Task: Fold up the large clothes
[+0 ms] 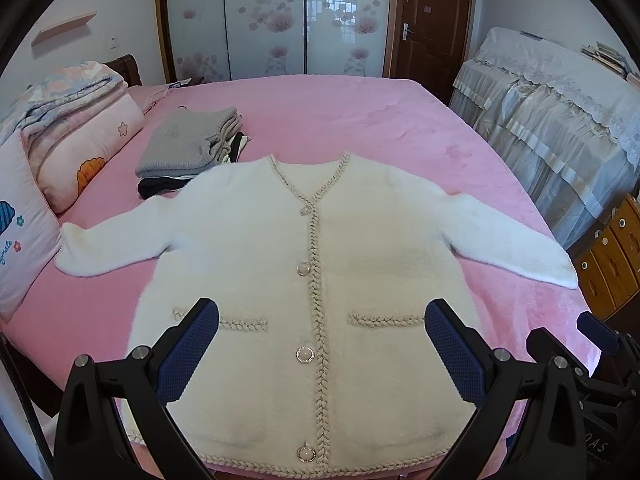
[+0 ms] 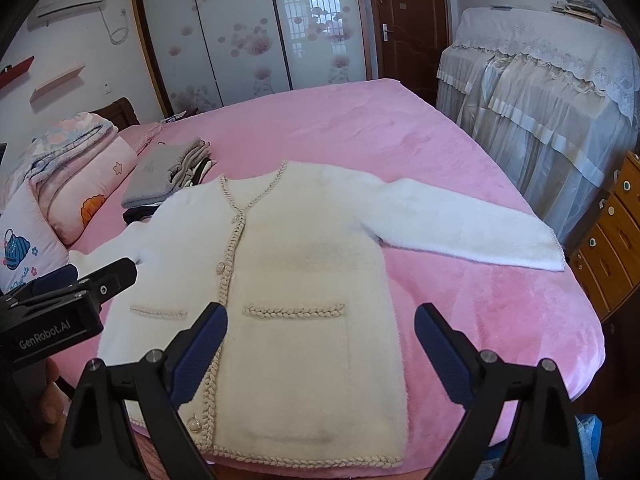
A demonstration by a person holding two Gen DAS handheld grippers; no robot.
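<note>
A white fluffy cardigan (image 1: 360, 264) with braided beige trim and pearl buttons lies flat, face up, on the pink bed (image 1: 340, 120), both sleeves spread out to the sides. It also shows in the right wrist view (image 2: 312, 264). My left gripper (image 1: 320, 312) is open and empty, held above the cardigan's lower half. My right gripper (image 2: 320, 316) is open and empty, above the cardigan's right pocket. The left gripper's body (image 2: 60, 300) shows at the left edge of the right wrist view.
A stack of folded grey and dark clothes (image 1: 192, 148) sits on the bed beyond the cardigan's left shoulder. Pillows and a folded quilt (image 1: 72, 132) lie at the left. A lace-covered piece of furniture (image 1: 560, 120) and wooden drawers (image 1: 612, 256) stand right of the bed.
</note>
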